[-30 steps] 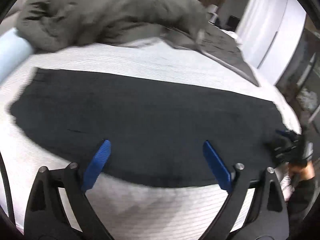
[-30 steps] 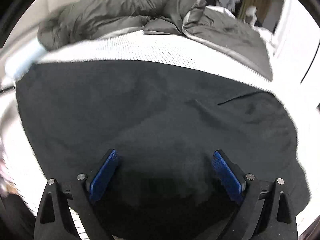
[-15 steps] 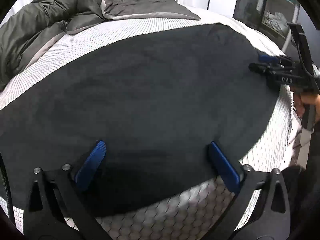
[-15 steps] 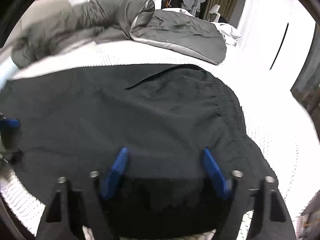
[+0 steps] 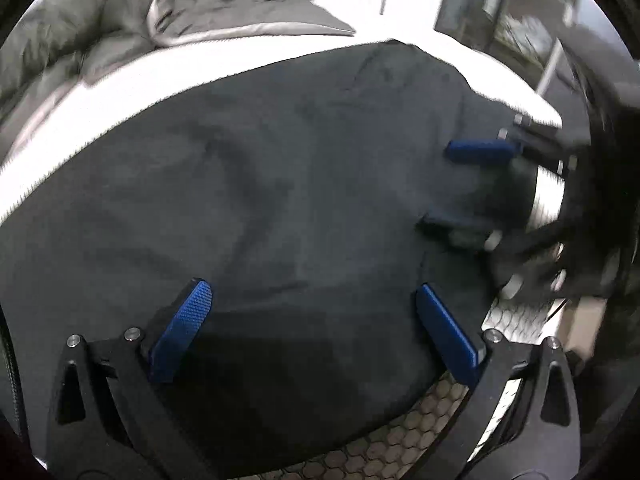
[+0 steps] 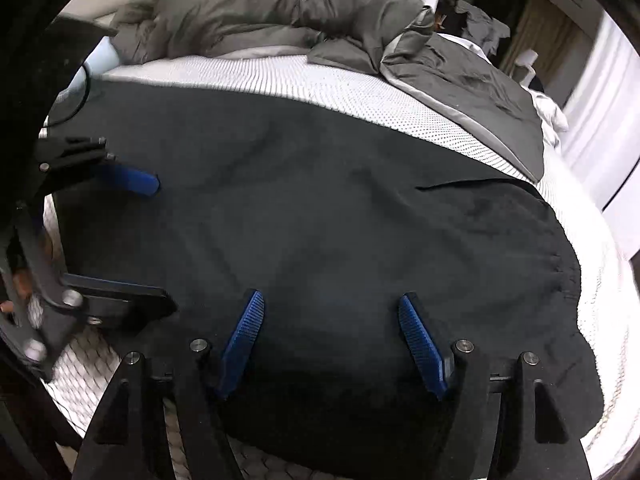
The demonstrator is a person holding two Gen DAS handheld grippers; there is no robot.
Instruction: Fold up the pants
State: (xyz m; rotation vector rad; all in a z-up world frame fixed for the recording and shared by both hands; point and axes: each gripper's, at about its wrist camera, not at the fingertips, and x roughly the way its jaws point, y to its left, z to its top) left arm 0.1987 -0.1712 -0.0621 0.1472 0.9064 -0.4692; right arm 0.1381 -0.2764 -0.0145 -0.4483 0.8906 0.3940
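Dark pants (image 5: 280,200) lie spread flat across a white mattress (image 5: 120,80); they fill the right wrist view (image 6: 320,220) too, with the waistband at the right. My left gripper (image 5: 312,300) is open over the near edge of the pants, holding nothing. My right gripper (image 6: 332,312) is open over the same near edge, further right, holding nothing. Each gripper shows in the other's view: the right gripper (image 5: 460,184) at right, the left gripper (image 6: 148,240) at left.
A grey duvet (image 6: 280,12) is bunched along the far side of the bed. A pale blue pillow (image 6: 100,60) lies at the far left. The mattress front edge (image 6: 100,360) runs just below the grippers. Curtains and a shelf stand beyond the bed.
Both grippers have swung toward each other along the near edge of the pants and now sit close together. Both stayed open and empty.
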